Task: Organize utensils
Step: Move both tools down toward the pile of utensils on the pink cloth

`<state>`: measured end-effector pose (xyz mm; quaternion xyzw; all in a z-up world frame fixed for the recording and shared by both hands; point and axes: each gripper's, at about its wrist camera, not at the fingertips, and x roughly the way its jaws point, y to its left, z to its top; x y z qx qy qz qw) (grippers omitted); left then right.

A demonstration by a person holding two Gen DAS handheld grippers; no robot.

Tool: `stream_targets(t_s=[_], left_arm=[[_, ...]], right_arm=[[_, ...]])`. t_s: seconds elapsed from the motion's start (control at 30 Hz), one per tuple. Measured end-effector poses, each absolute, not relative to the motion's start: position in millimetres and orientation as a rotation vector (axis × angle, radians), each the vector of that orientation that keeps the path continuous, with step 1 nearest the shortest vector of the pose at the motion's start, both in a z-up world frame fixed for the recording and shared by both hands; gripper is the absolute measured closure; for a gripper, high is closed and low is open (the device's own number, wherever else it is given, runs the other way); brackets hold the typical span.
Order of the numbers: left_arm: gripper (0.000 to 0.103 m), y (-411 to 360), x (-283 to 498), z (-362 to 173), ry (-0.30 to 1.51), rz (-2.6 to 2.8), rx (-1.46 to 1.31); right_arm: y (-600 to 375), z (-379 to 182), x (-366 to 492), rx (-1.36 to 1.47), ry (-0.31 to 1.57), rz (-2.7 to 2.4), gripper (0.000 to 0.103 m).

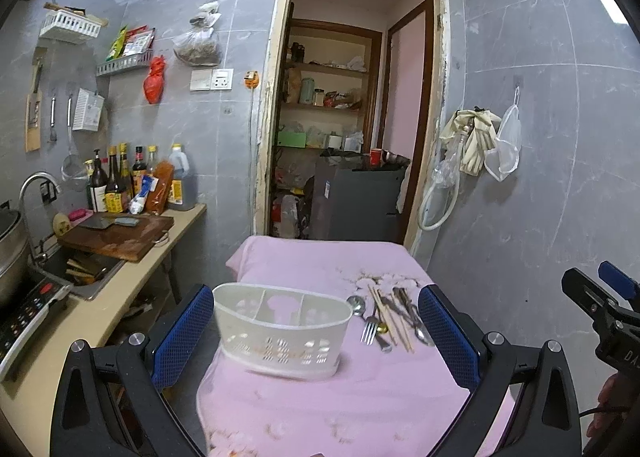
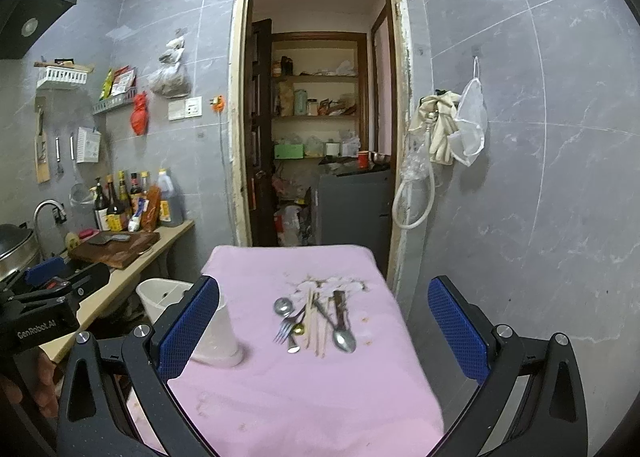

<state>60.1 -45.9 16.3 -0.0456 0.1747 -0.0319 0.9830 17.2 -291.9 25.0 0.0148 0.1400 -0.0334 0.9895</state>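
A white slotted utensil caddy (image 1: pixel 280 331) with three compartments stands empty on the pink cloth (image 1: pixel 320 397). To its right lies a pile of utensils (image 1: pixel 390 317): spoons, a fork (image 2: pixel 285 327), wooden chopsticks (image 2: pixel 314 321) and a large spoon (image 2: pixel 343 337). My left gripper (image 1: pixel 316 333) hovers open in front of the caddy, its blue pads wide apart. My right gripper (image 2: pixel 324 327) is open too, held above the near side of the utensil pile. The caddy (image 2: pixel 216 333) shows only partly behind the right gripper's left finger.
A kitchen counter (image 1: pixel 120 297) runs along the left with a sink, a chopping board (image 1: pixel 120 235) bearing a cleaver, sauce bottles (image 1: pixel 136 181) and an induction cooker. A doorway (image 1: pixel 352 117) opens behind the table. Gloves and a mesh bag (image 1: pixel 484 141) hang on the right wall.
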Motion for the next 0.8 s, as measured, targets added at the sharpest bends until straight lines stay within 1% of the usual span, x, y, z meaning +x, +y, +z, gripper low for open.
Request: stream_targets(t_s=[0.53,0.7,0.8], left_arm=[[0.000,-137.1,163.1,18.9,0.336,-0.001,-0.052],[0.000,-165.0,188.5,10.3,0.329,0.047,-0.032],[0.000,-178.8,207.1,0.6,0.356,0.071,-0.019]], right_arm=[[-387.4,26.1,150.1,0.033,0.304,0.035,0.001],[-410.1,18.6,189.5,0.025,0.306,0.089,0.001],[-420.6,8.4,214.1,0.034,0.325,0.128,0.001]])
